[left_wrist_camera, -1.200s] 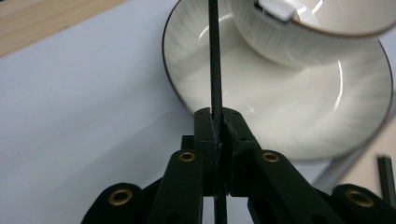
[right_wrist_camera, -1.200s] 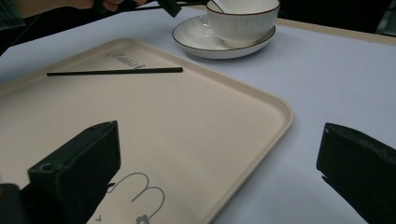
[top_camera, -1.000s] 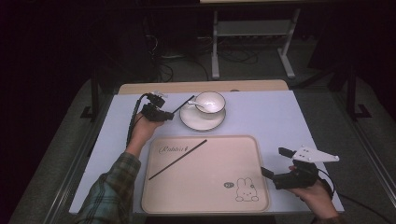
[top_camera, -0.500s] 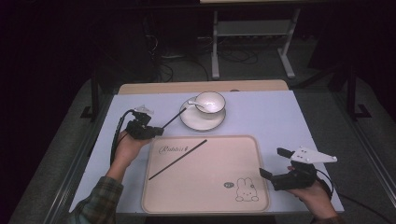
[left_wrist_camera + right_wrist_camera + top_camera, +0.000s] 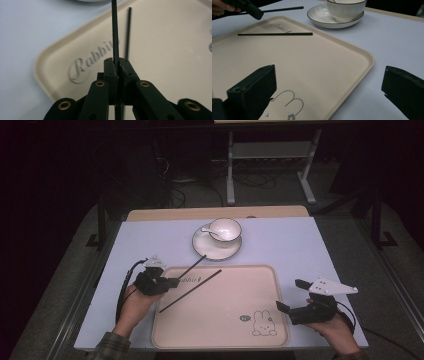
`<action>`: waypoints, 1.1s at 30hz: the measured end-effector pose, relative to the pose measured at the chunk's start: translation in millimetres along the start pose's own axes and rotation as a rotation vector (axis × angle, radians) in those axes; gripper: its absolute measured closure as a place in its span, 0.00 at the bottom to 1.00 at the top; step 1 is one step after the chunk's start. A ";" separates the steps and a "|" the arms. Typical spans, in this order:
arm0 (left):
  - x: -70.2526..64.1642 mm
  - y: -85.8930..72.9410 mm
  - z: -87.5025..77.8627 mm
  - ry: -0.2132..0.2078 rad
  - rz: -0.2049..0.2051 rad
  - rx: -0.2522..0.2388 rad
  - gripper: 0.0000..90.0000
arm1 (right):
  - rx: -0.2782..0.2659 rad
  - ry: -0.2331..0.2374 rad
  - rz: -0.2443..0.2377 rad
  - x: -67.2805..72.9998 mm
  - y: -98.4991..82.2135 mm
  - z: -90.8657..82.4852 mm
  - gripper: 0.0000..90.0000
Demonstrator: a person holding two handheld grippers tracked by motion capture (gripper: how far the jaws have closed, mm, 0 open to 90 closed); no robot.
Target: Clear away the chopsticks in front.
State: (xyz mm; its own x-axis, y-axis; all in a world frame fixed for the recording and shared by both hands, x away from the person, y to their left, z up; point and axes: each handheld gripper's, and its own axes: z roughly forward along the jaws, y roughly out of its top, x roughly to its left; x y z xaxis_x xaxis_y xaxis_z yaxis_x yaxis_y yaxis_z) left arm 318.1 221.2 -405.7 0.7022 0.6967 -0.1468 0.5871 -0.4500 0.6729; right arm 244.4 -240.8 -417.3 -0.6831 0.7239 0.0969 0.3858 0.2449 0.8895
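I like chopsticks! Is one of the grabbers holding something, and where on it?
The left gripper pinches a thin black chopstick near one end. The right gripper holds nothing.

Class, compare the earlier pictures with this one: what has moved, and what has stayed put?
The left tool, shut on a chopstick, carried it from beside the saucer toward the tray. The second chopstick, the cup and the open right tool stayed put.

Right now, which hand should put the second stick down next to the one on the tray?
Left. The left gripper is already shut on that chopstick, right over the tray's corner, close to the other chopstick lying there. The right gripper sits open at the tray's far side, holding nothing.
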 end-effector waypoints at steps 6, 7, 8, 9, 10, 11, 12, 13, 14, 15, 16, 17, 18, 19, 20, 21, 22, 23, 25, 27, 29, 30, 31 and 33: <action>-18.7 -0.7 16.8 -0.046 0.032 0.036 0.94 | -0.003 -0.004 0.010 -1.5 -0.2 -0.4 0.00; -18.7 -0.7 16.8 -0.046 0.032 0.036 0.94 | -0.002 -0.004 0.009 -1.7 -0.2 -0.4 0.00; -23.0 0.0 23.6 -0.044 0.046 0.051 0.94 | -0.002 -0.004 0.010 -1.7 -0.3 -0.3 0.00; -23.0 0.0 23.6 -0.044 0.046 0.051 0.94 | -0.002 -0.004 0.010 -1.7 -0.3 -0.3 0.00; -26.5 -0.3 29.9 -0.051 0.060 0.066 0.94 | -0.001 -0.003 0.008 -1.5 -0.4 -0.4 0.00; -28.4 -0.5 32.3 -0.044 0.074 0.080 0.94 | 0.000 -0.002 0.008 -1.6 -0.5 -0.4 0.00; -29.9 -0.9 34.6 -0.041 0.082 0.089 0.94 | 0.000 -0.003 0.009 -1.8 -0.5 -0.4 0.00; -30.8 -1.4 36.4 -0.036 0.089 0.096 0.94 | -0.001 -0.002 0.009 -1.9 -0.5 -0.5 0.00; -31.4 -1.9 38.1 -0.028 0.095 0.100 0.94 | -0.002 -0.001 0.009 -2.0 -0.5 -0.5 0.00; -31.6 -2.5 39.4 -0.019 0.100 0.108 0.94 | -0.001 -0.001 0.010 -2.1 -0.5 -0.5 0.00; -31.4 -3.0 40.6 -0.014 0.103 0.113 0.94 | 0.000 -0.001 0.011 -2.1 -0.5 -0.4 0.00; -31.3 -3.7 41.7 -0.015 0.101 0.114 0.94 | 0.000 0.000 0.011 -2.0 -0.5 -0.4 0.00; -31.3 -4.4 42.6 -0.015 0.100 0.111 0.94 | 0.000 0.000 0.011 -2.0 -0.5 -0.4 0.00; -31.3 -4.4 42.6 -0.015 0.100 0.111 0.93 | 0.000 0.000 0.011 -2.0 -0.5 -0.4 0.00; -31.2 -4.3 42.8 -0.019 0.097 0.109 0.93 | 0.000 0.000 0.013 -2.2 -0.4 -0.6 0.00; -31.4 -4.2 43.0 -0.018 0.098 0.108 0.93 | -0.001 -0.001 0.013 -2.3 -0.4 -0.6 0.00; -31.5 -4.2 43.0 -0.018 0.098 0.108 0.93 | -0.001 -0.001 0.013 -2.3 -0.4 -0.6 0.00; -31.5 -4.3 43.1 -0.017 0.098 0.108 0.93 | -0.002 -0.002 0.014 -2.5 -0.3 -0.6 0.00; -31.3 -4.2 42.9 -0.020 0.097 0.109 0.93 | -0.003 -0.001 0.015 -2.4 -0.3 -0.7 0.00; -31.4 -3.4 42.1 -0.027 0.093 0.106 0.92 | -0.004 0.000 0.014 -2.2 -0.3 -0.8 0.00; -31.3 1.3 38.7 -0.040 0.088 0.078 0.91 | -0.004 0.000 0.015 -2.2 -0.3 -1.0 0.00; -31.5 5.2 37.3 -0.041 0.089 0.062 0.91 | -0.003 -0.001 0.016 -2.3 -0.3 -1.1 0.00; -31.4 9.7 36.9 -0.046 0.092 0.046 0.91 | -0.003 -0.002 0.017 -2.5 -0.4 -1.1 0.00; -31.2 19.8 39.7 -0.063 0.097 0.031 0.93 | -0.003 -0.001 0.017 -2.7 -0.4 -0.6 0.00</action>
State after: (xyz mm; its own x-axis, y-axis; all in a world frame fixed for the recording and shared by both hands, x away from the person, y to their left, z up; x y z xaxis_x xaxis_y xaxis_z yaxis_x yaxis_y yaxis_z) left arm 323.8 168.4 -416.5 0.7800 0.6125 -0.1281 0.5265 -0.5318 0.6633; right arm 245.7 -243.2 -417.6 -0.6755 0.7288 0.1120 0.3959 0.2304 0.8889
